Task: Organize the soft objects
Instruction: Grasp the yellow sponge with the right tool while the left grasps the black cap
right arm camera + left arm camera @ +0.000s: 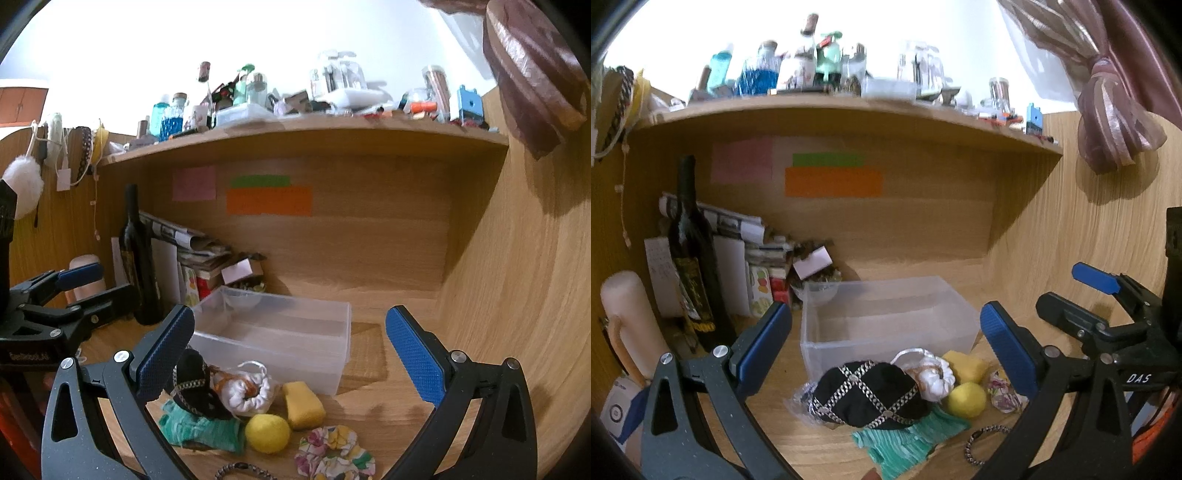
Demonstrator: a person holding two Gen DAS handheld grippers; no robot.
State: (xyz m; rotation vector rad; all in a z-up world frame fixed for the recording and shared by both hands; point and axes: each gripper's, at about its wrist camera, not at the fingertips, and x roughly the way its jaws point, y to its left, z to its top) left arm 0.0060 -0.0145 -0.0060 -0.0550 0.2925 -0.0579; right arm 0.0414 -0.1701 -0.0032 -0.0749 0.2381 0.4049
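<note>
Both claws hang wide open and empty above the surface, the left claw over the black cap and the right claw nearer the sponge. The soft things lie in a tight cluster just in front of the clear bin, which looks empty: cap on top of a green cloth, a white pouch touching the cap, a yellow ball beside the sponge, a floral scrunchie a little apart. Nothing seems binned yet, so the task looks barely begun. A good first pick would be a loose outlier, probably the ball or scrunchie for the right claw; come straight down, close gently enough not to squash it sideways into its neighbours, then lift clear of the bin wall before dropping. Taking the cap first would free the cloth pinned under it. The left view shows the cap's whole chain-crossed top and a metal chain by the cloth; the right view hides most of the cap behind a finger but shows the scrunchie and sponge whole.
</note>
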